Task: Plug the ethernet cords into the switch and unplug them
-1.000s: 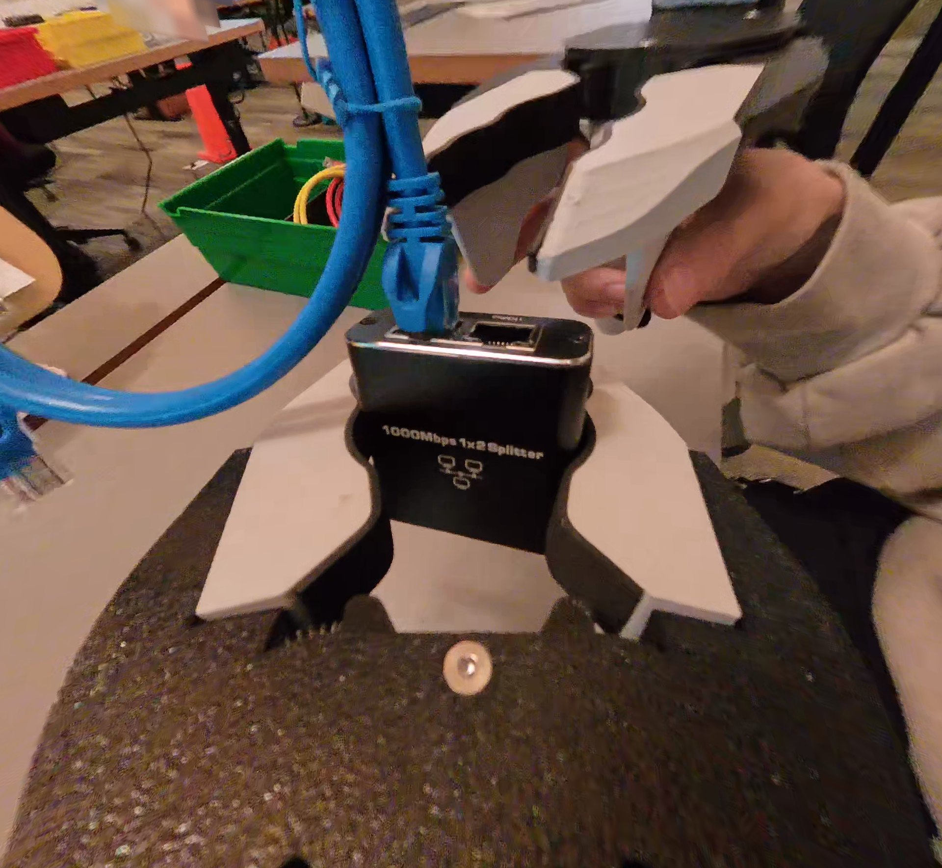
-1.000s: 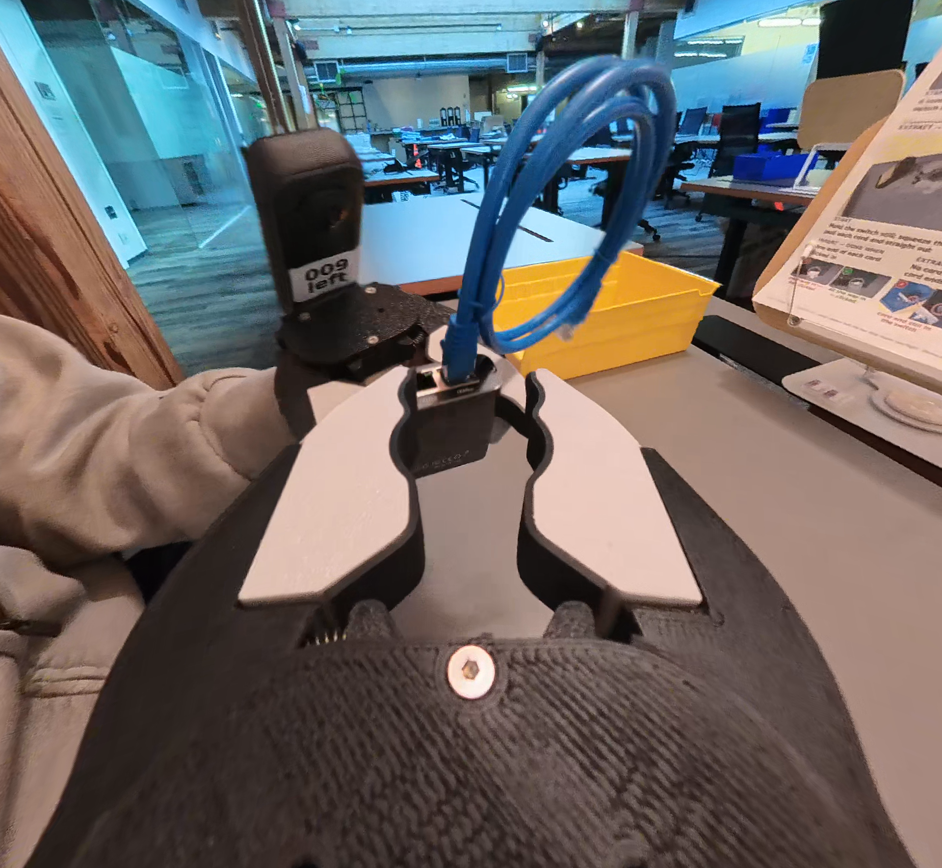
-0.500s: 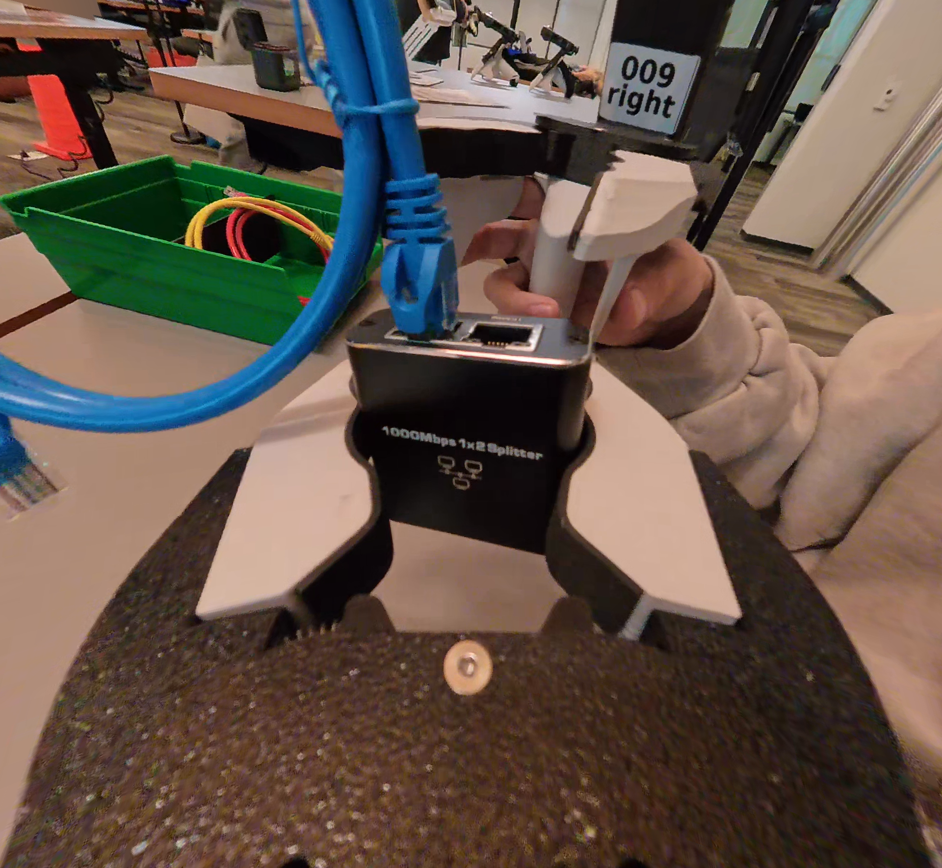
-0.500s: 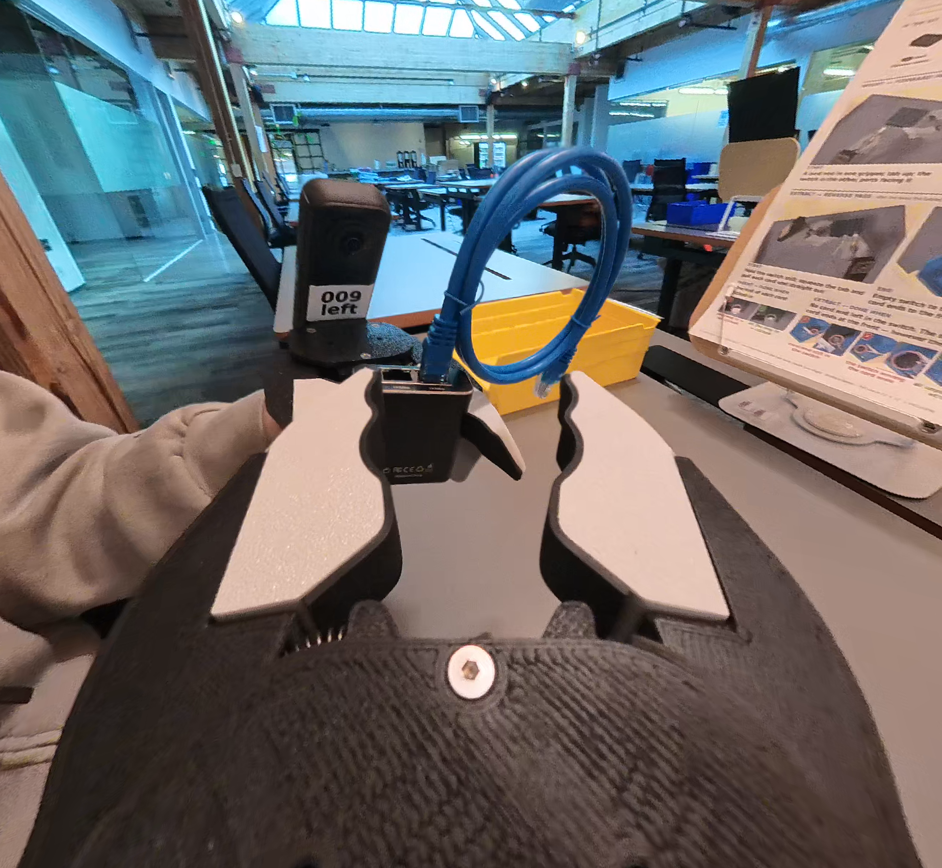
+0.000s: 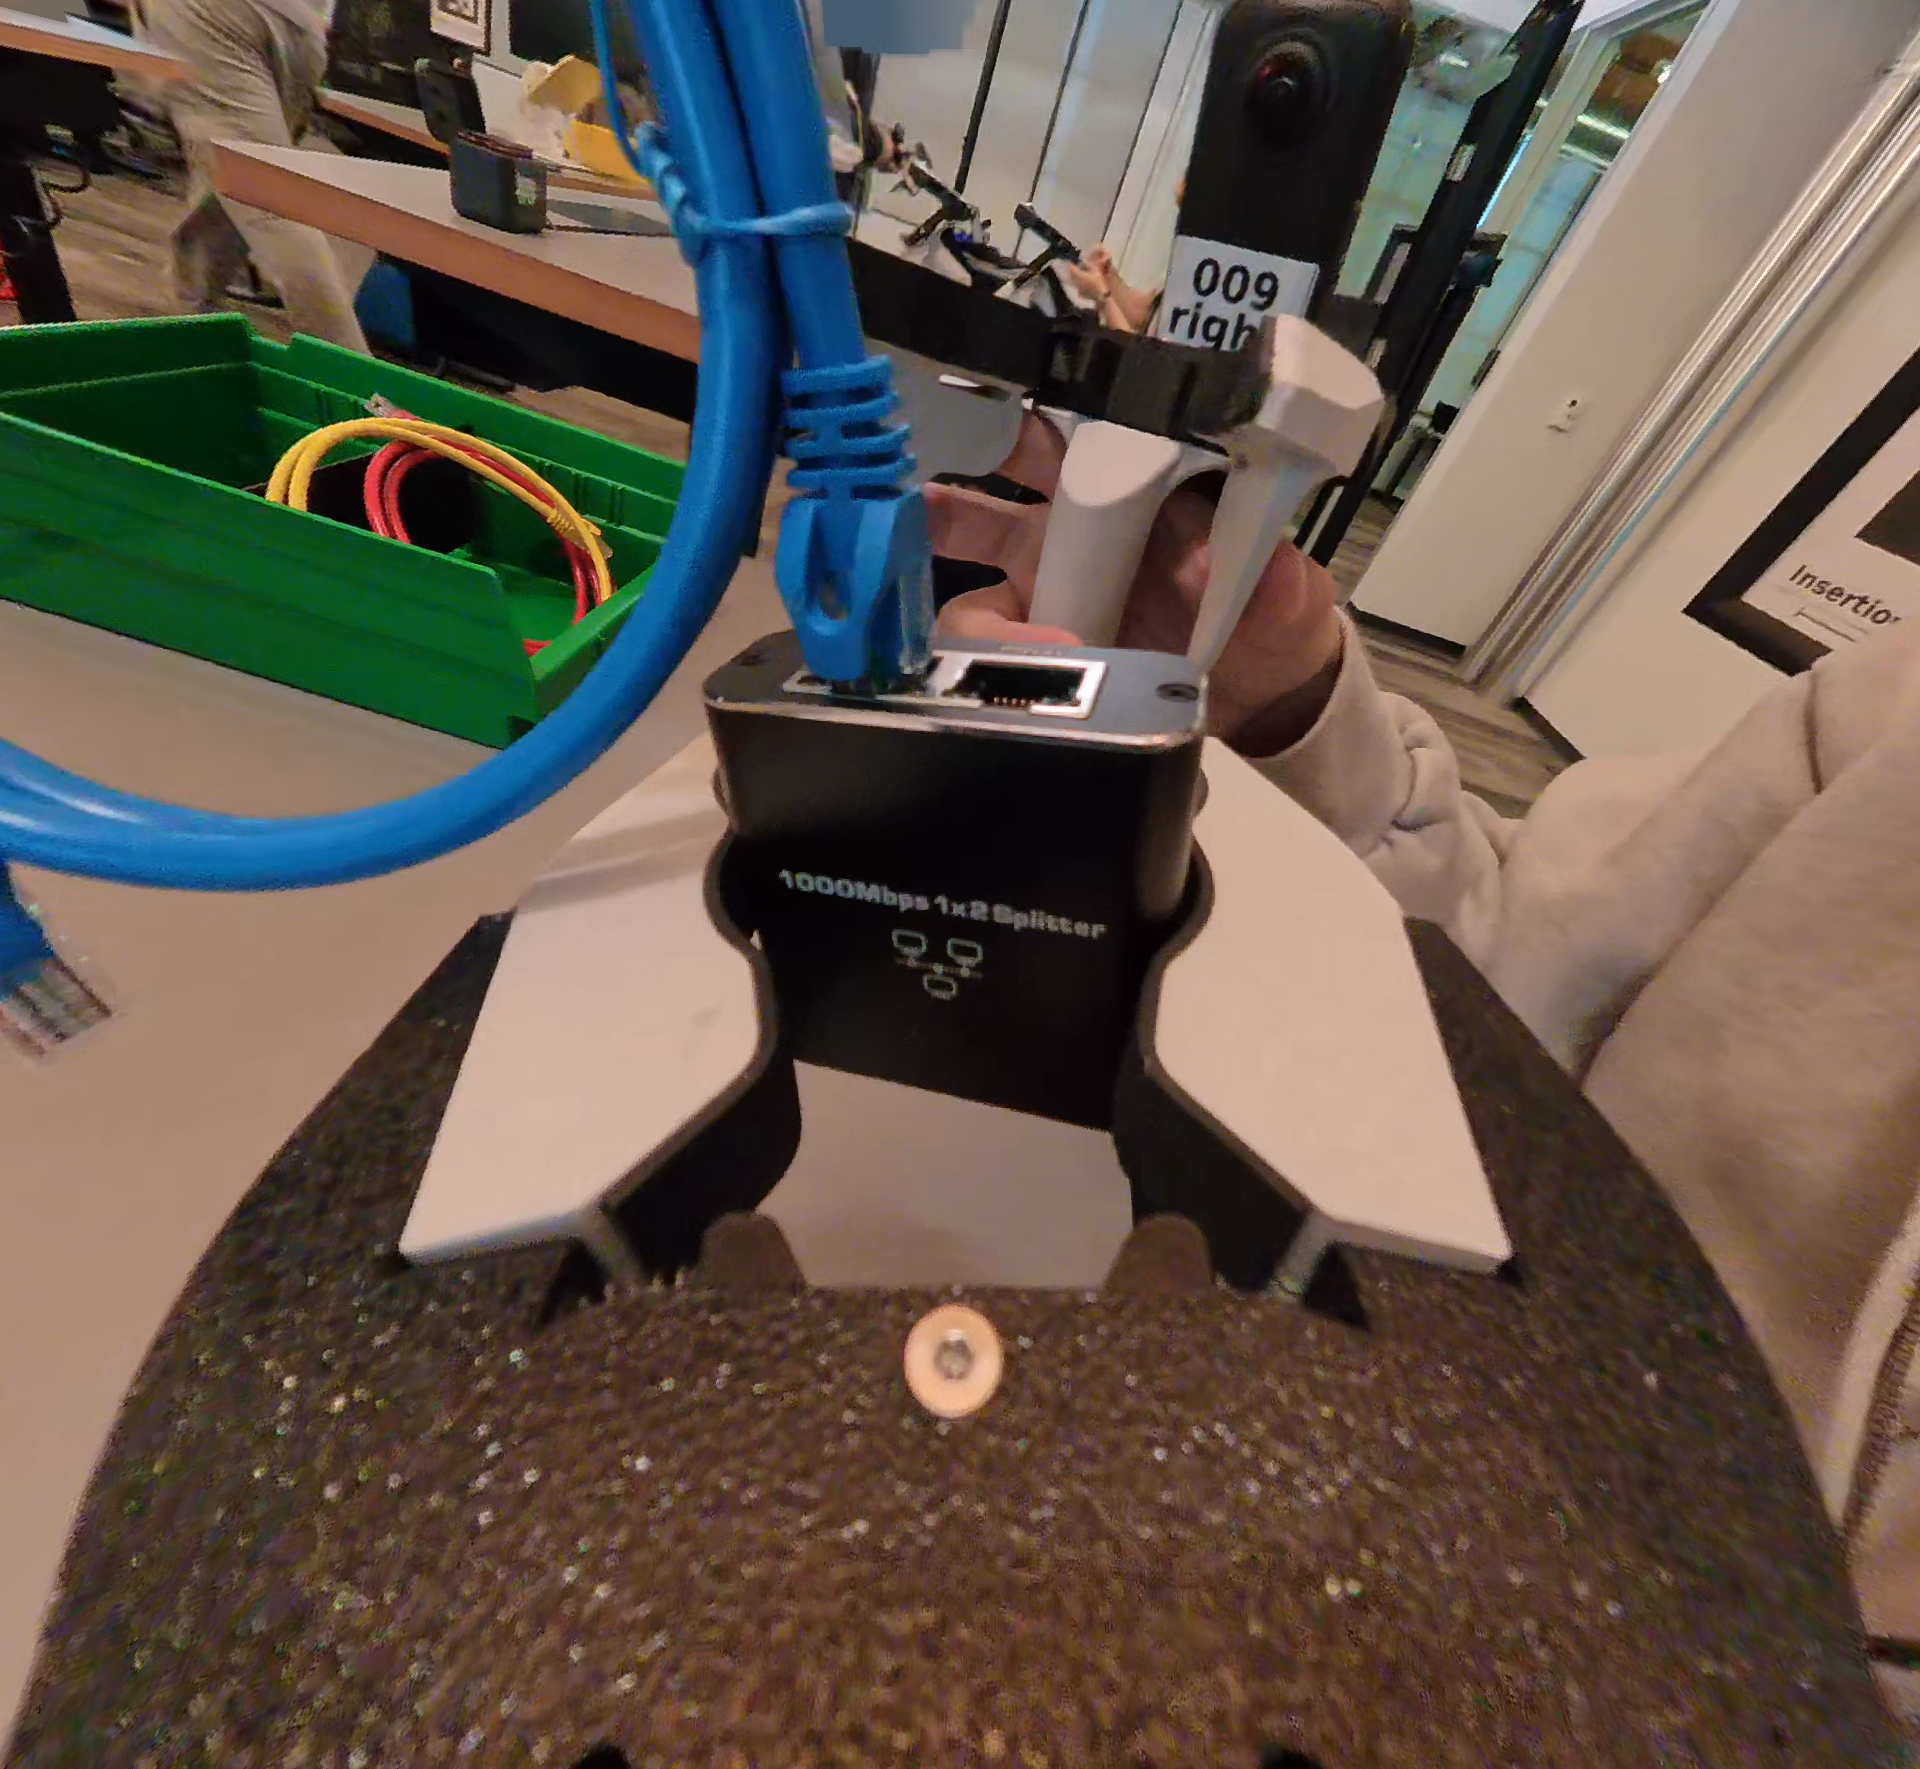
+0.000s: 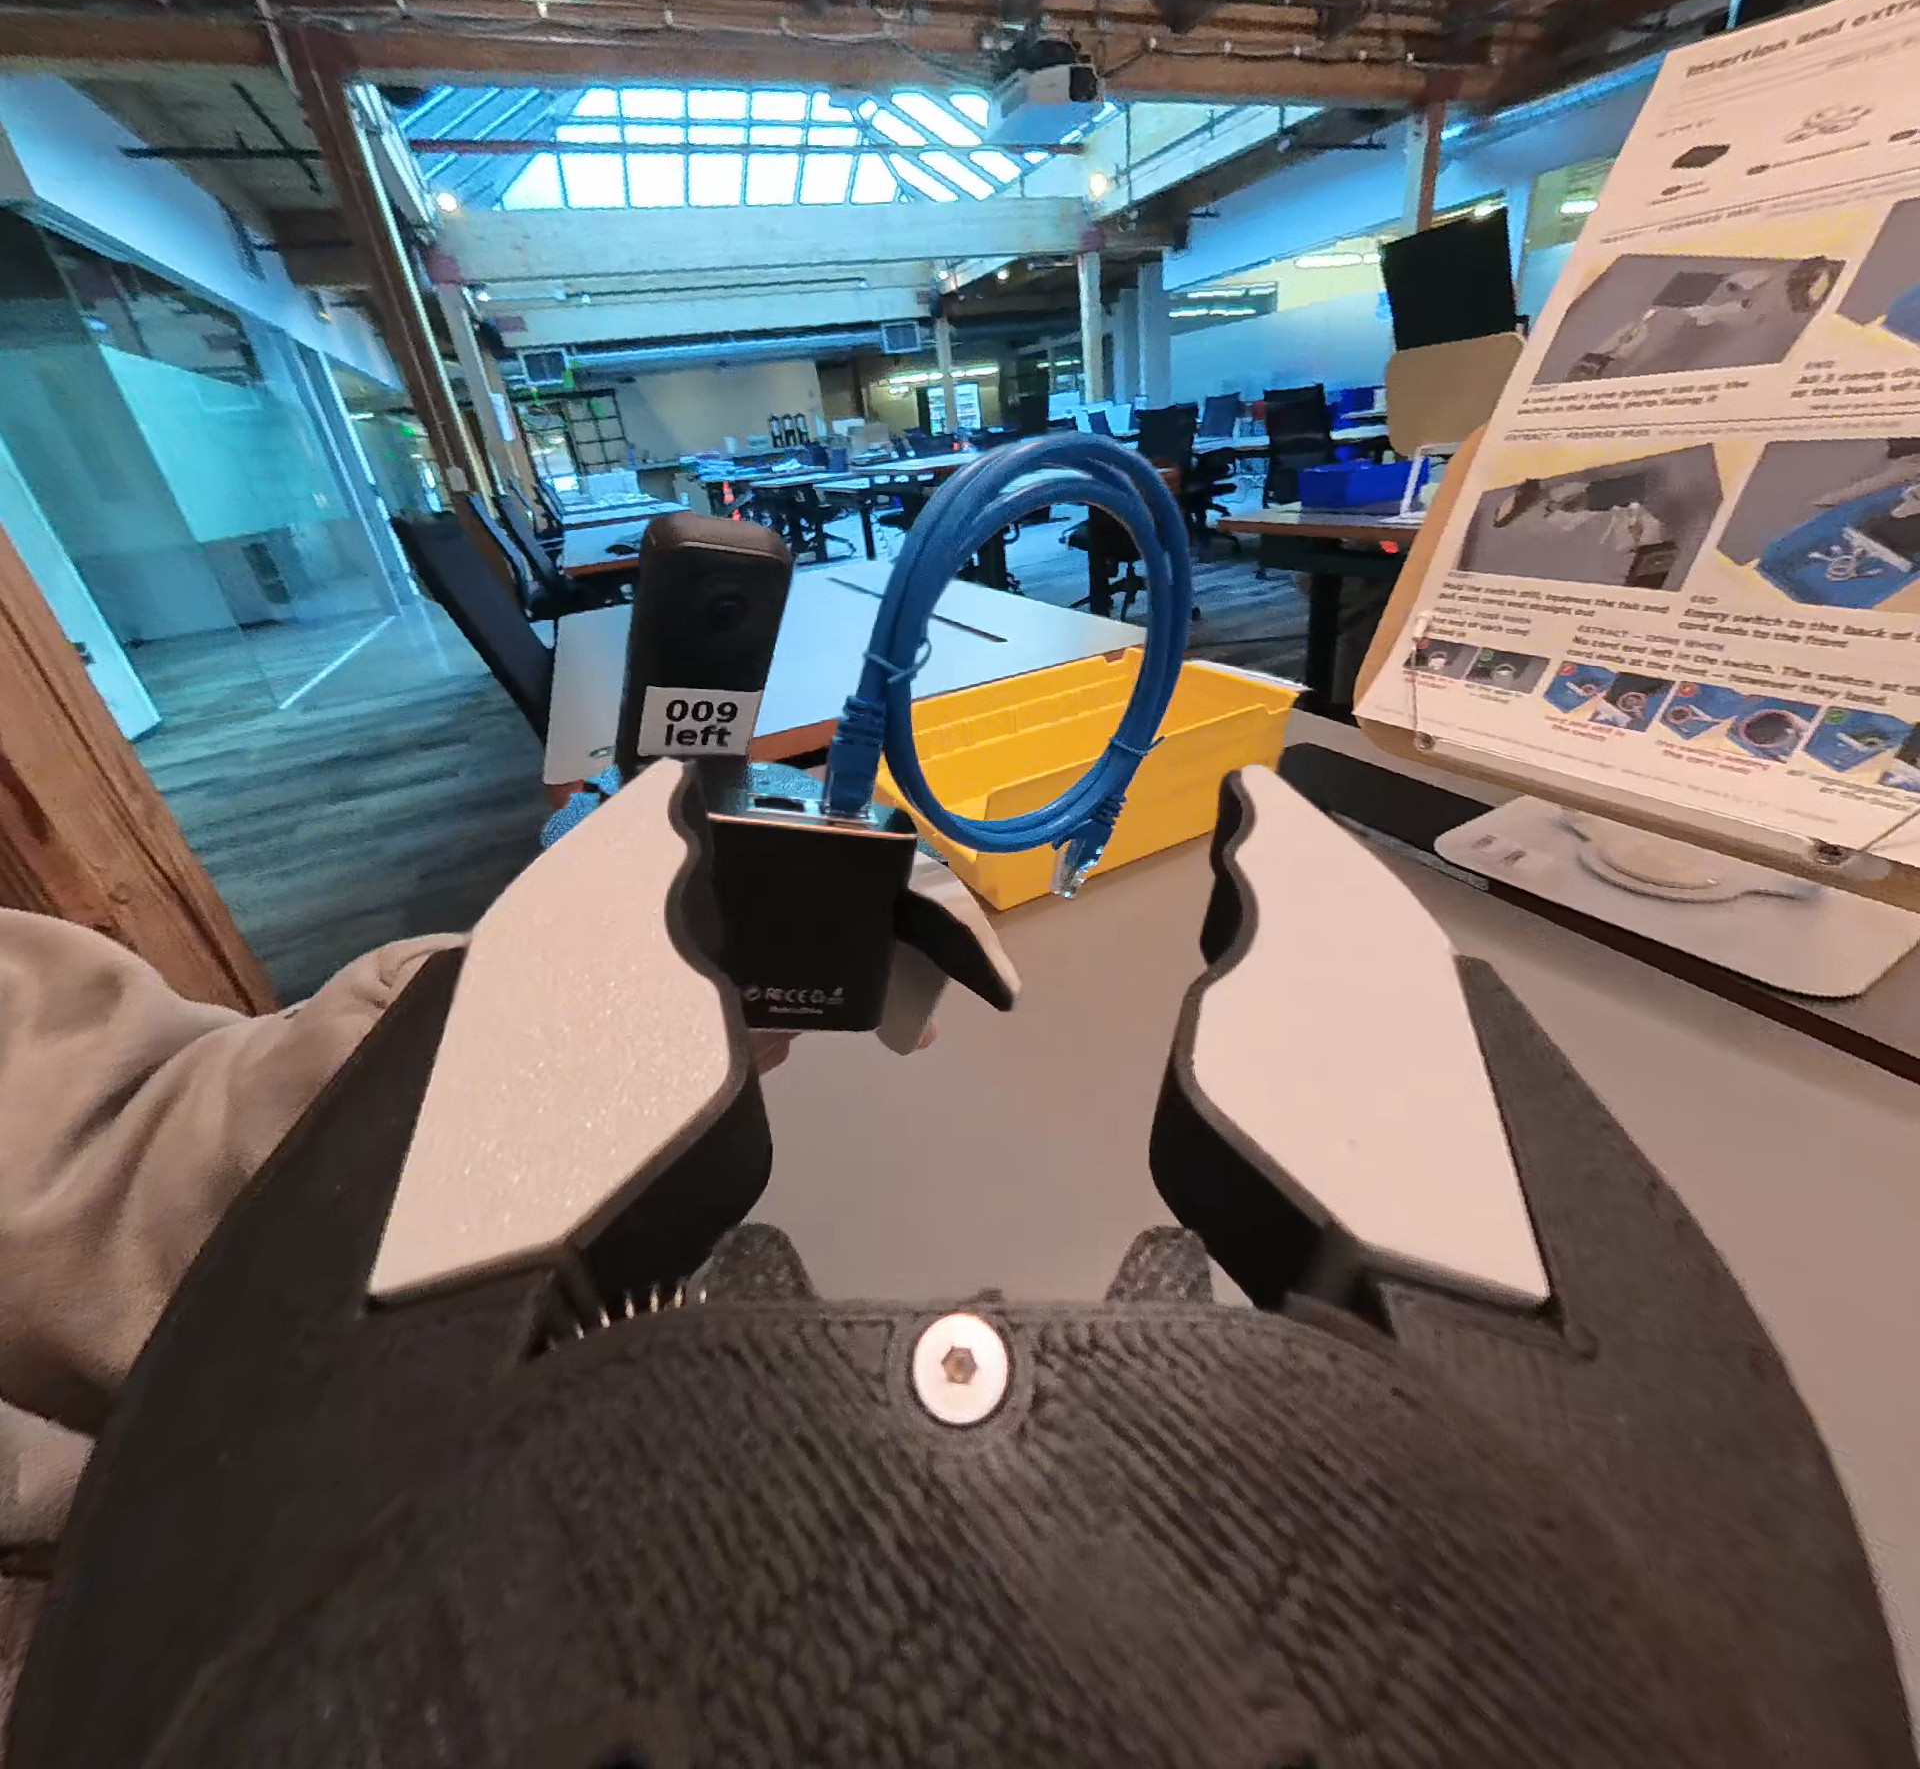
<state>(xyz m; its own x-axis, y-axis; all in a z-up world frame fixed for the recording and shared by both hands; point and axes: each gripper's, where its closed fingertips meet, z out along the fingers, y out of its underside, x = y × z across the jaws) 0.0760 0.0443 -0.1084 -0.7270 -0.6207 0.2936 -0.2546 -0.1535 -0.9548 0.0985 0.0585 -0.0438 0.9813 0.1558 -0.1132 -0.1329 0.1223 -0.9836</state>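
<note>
So the left gripper has its jaws clamped on the sides of the black splitter box, ports facing up and away, which makes sense since that keeps the sockets exposed and the box steady for plugging. The blue ethernet cord has its plug sitting in the left port, though it looks a bit tilted, so I can't say it's fully clicked in. The right port is empty. The right gripper is just behind the box with jaws spread wide, holding nothing. The cord's free end dangles over the table, near the yellow bin. More cords sit in the green bin on the far left.
</note>
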